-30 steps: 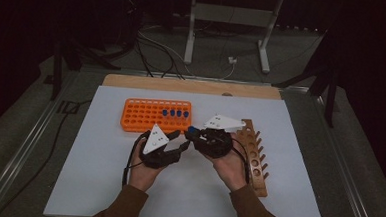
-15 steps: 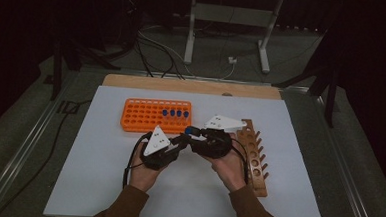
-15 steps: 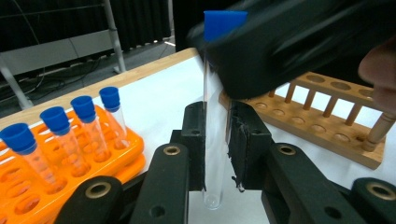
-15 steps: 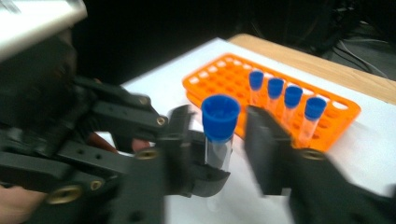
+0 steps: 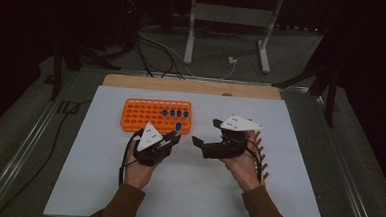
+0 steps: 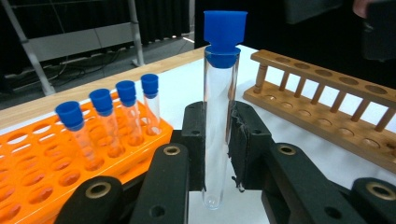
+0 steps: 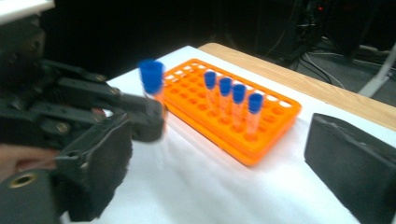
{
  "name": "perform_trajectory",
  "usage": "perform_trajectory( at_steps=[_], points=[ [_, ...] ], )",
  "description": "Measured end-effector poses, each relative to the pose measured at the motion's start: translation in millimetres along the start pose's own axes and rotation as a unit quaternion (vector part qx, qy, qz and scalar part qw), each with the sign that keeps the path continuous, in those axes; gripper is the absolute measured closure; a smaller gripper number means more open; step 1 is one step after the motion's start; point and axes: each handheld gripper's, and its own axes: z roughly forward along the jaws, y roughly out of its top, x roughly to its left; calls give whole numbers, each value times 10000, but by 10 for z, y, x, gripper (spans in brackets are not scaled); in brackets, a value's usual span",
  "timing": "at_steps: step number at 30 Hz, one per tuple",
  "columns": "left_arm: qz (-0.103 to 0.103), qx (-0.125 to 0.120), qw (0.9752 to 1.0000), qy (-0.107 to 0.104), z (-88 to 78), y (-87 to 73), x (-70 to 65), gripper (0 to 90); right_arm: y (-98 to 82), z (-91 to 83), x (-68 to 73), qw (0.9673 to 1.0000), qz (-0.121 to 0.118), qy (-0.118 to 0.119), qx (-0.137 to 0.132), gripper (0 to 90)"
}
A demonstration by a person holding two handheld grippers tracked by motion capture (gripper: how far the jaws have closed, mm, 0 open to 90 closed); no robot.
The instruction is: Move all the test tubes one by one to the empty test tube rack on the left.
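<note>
High view: on the white table (image 5: 102,184) an orange rack (image 5: 145,115) lies near the far side, with four blue-capped tubes (image 5: 175,113) standing in a row at its right part. The left gripper (image 5: 172,137), held by the left hand (image 5: 138,168), is just in front of the rack and holds a test tube (image 5: 178,127) with a blue cap upright between its jaws. The right gripper (image 5: 202,141), held by the right hand (image 5: 245,166), is beside it and apart from it, with its jaws pointing to the left gripper. A wooden rack (image 5: 260,147) is partly hidden under the right hand.

Left gripper view: the two black jaws are clamped on the glass of the test tube (image 6: 219,116), about at its middle; the tube stands upright, and its round bottom is above the white table (image 6: 322,158). The orange rack (image 6: 32,182) with the four capped tubes (image 6: 109,121) is at the left, and the wooden rack (image 6: 322,107) is at the right, empty.

Right gripper view: the jaws of the right gripper (image 7: 219,168) are wide apart and hold nothing. Between them the orange rack (image 7: 261,135) shows farther off. The left gripper (image 7: 144,112) comes from the left side with the capped test tube (image 7: 152,84), a little blurred.
</note>
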Motion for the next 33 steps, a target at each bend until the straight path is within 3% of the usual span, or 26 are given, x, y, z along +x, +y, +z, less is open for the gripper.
perform_trajectory(
  at_steps=[8, 15, 22, 27, 33],
  points=[
    [-29, 42, 9999, 130, -22, -22, 45, 782, -128, -175, -156, 9998, -39, -177, 73, 0],
    [-64, 14, 9993, 371, -64, -16, 104, 781, -231, -416, -318, 9992, 22, -393, -67, 0],
    [-130, -42, 9969, 778, -104, 6, 219, 780, -347, -597, -465, 9979, 170, -609, -150, 0],
    [-331, -111, 9951, 924, -102, 23, 339, 780, -397, -655, -521, 9972, 297, -651, -230, 0],
    [-422, -58, 9926, 1138, -43, 35, 442, 781, -402, -702, -541, 9969, 312, -654, -294, 0]
  ],
)
